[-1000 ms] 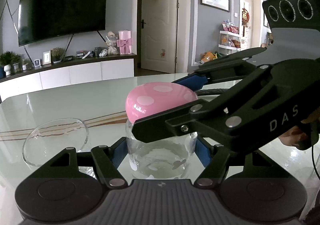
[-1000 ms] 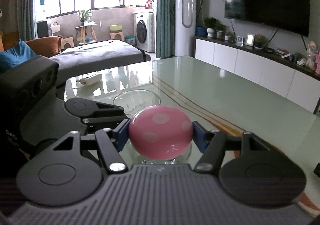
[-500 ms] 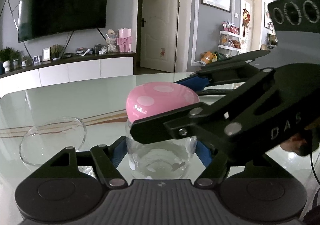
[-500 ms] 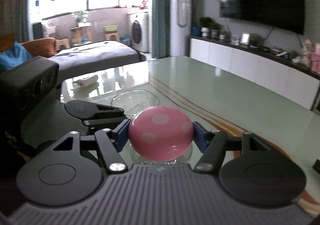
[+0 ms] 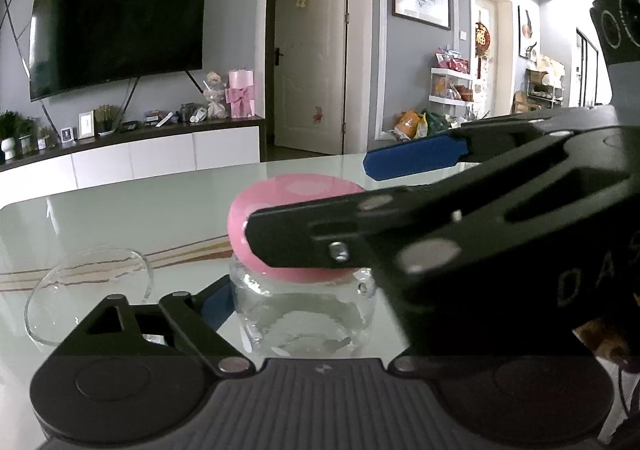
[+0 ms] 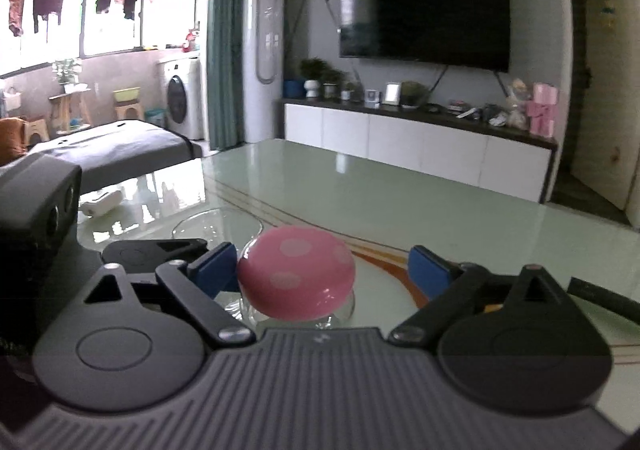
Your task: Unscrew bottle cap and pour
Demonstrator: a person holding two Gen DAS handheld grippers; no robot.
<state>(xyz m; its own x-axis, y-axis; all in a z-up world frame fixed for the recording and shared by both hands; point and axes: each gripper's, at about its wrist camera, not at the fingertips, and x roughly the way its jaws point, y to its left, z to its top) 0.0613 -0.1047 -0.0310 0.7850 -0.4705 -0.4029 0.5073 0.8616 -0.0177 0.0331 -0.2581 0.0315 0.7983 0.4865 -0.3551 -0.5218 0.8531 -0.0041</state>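
Note:
A small clear glass bottle point(image 5: 300, 314) with a round pink polka-dot cap point(image 5: 280, 206) stands on the glass table point(image 5: 120, 218). My left gripper point(image 5: 304, 298) is shut on the bottle's body; its left blue pad point(image 5: 218, 304) presses the glass, and the right pad is hidden behind the other gripper. In the right wrist view the cap point(image 6: 296, 278) sits between the spread fingers of my right gripper point(image 6: 320, 254), which is open. Its left pad point(image 6: 216, 270) is at the cap's edge and its right pad point(image 6: 430, 270) stands well clear. The cap is on the bottle.
An empty clear glass bowl point(image 5: 88, 290) sits just left of the bottle, also visible as the bowl point(image 6: 216, 222) behind the cap. A white object point(image 6: 100, 202) lies further back on the table. A hand point(image 5: 600, 334) holds the right gripper's handle.
My right gripper has let go of the pink cap and its fingers have spread apart; it also swung round to the right. The left gripper keeps its hold on the bottle.

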